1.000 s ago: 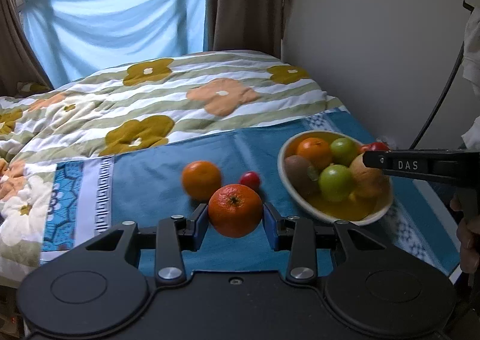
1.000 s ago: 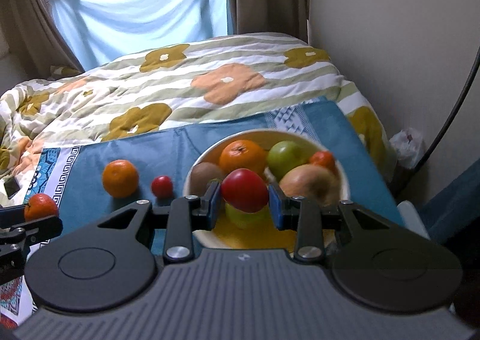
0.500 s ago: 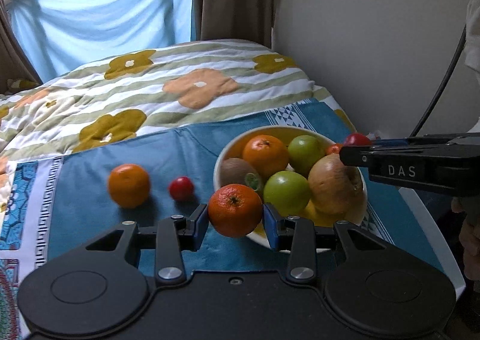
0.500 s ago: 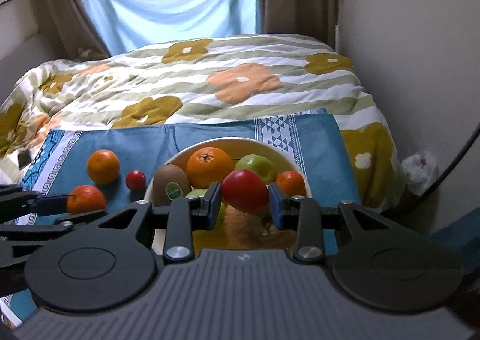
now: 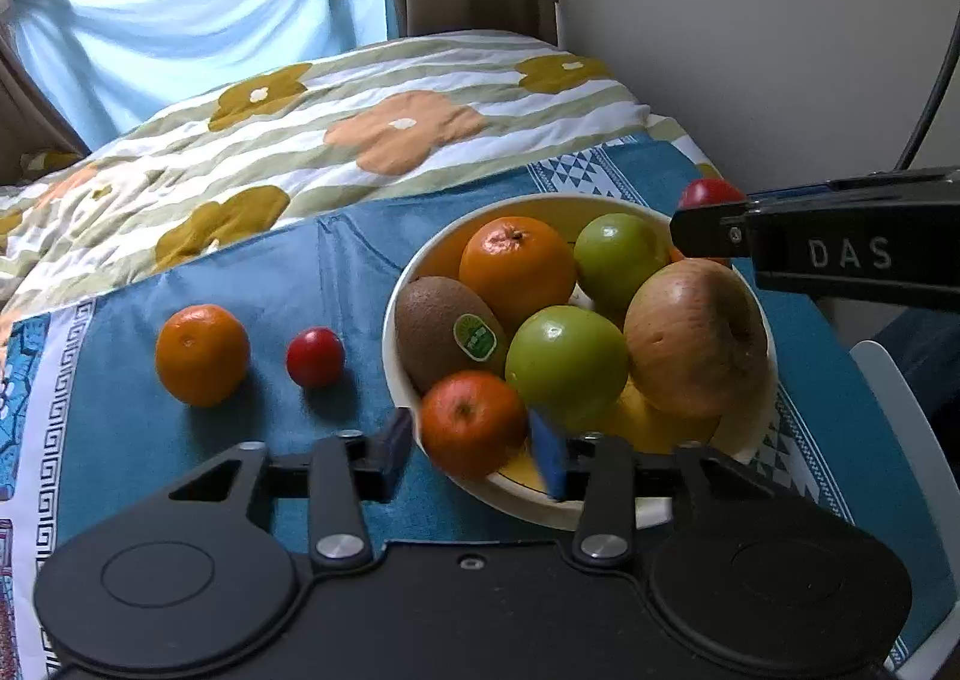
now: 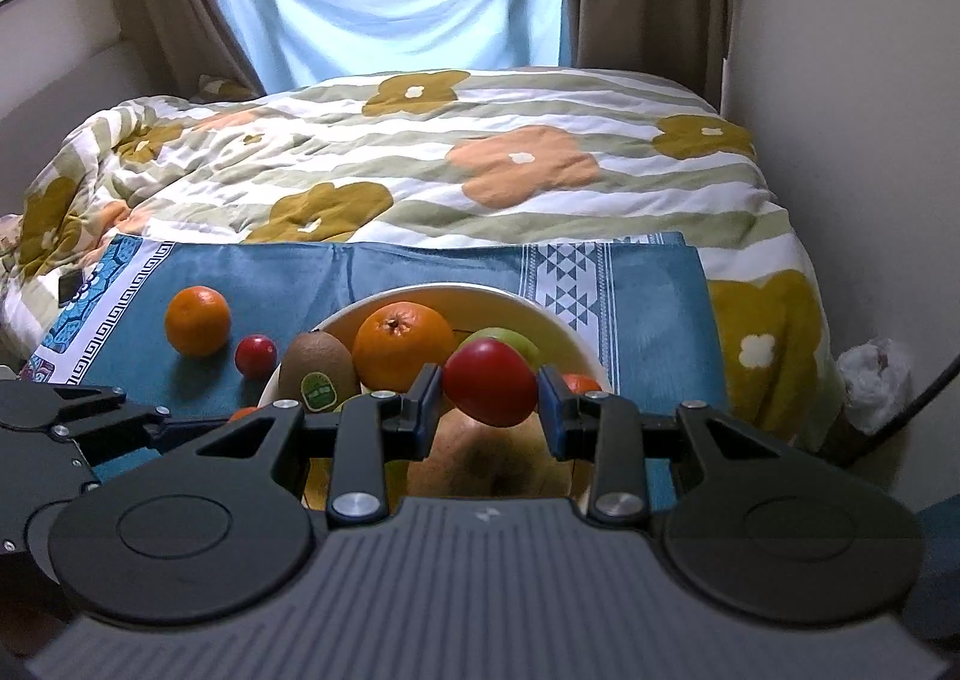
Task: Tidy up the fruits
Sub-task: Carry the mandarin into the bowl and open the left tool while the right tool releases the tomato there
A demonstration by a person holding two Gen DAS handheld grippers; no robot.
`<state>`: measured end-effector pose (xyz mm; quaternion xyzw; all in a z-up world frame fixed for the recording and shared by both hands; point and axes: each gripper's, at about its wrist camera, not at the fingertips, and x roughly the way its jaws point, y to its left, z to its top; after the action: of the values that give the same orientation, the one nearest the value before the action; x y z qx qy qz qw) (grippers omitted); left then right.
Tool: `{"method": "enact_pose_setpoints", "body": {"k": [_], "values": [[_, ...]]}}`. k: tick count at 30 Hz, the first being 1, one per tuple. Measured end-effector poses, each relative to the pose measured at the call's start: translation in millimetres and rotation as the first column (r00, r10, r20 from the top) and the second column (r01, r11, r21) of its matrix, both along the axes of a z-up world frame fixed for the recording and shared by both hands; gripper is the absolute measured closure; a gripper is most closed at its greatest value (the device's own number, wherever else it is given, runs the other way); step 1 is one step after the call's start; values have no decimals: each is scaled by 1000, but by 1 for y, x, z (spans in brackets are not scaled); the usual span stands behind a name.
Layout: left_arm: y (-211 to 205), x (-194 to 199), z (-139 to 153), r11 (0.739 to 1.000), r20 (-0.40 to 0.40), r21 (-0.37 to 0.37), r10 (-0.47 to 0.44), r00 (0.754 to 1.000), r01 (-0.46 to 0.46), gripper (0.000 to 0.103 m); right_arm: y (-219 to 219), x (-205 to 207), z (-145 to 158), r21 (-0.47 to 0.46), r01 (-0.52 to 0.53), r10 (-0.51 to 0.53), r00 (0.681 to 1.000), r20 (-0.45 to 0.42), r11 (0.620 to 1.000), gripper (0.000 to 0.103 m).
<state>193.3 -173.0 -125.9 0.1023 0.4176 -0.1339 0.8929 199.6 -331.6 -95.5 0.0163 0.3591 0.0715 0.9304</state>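
Note:
My left gripper (image 5: pixel 474 443) holds a small orange mandarin (image 5: pixel 473 421) over the near rim of the cream bowl (image 5: pixel 396 284); its jaws look slightly spread around the fruit. The bowl holds an orange (image 5: pixel 516 263), a kiwi (image 5: pixel 447 332), two green apples (image 5: pixel 567 362), and a big reddish apple (image 5: pixel 696 338). My right gripper (image 6: pixel 491 401) is shut on a red tomato (image 6: pixel 491 381) above the bowl (image 6: pixel 558 320). A loose mandarin (image 5: pixel 202 353) and a small red tomato (image 5: pixel 315 356) lie on the blue cloth left of the bowl.
The blue cloth (image 5: pixel 180 440) covers the bed's near end; a flowered quilt (image 5: pixel 390 128) lies beyond. A white wall (image 5: pixel 750 20) stands to the right. A cable (image 5: pixel 936 74) hangs at the right. A white bag (image 6: pixel 876 380) lies on the floor.
My left gripper moved right with the mandarin to the bowl's near rim, and its jaws have begun to spread. My right gripper drew back and up with the tomato.

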Motion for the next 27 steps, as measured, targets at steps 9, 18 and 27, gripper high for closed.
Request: {"method": "enact_pose_setpoints", "body": {"k": [9,18,27], "values": [[18,-9,22,998,49,-20,53,997,-52,19,4,8,2,13,-38,38,999,-2,999,54],[47,-16,39,987,66,-39,156,986,-154,19,19,23,-4,21,-70,71,997,-37,997,54],[70,-25,42,973,68,-45,228,971,-226,19,31,30,-17,-1,-98,98,993,-60,995,54]]}}
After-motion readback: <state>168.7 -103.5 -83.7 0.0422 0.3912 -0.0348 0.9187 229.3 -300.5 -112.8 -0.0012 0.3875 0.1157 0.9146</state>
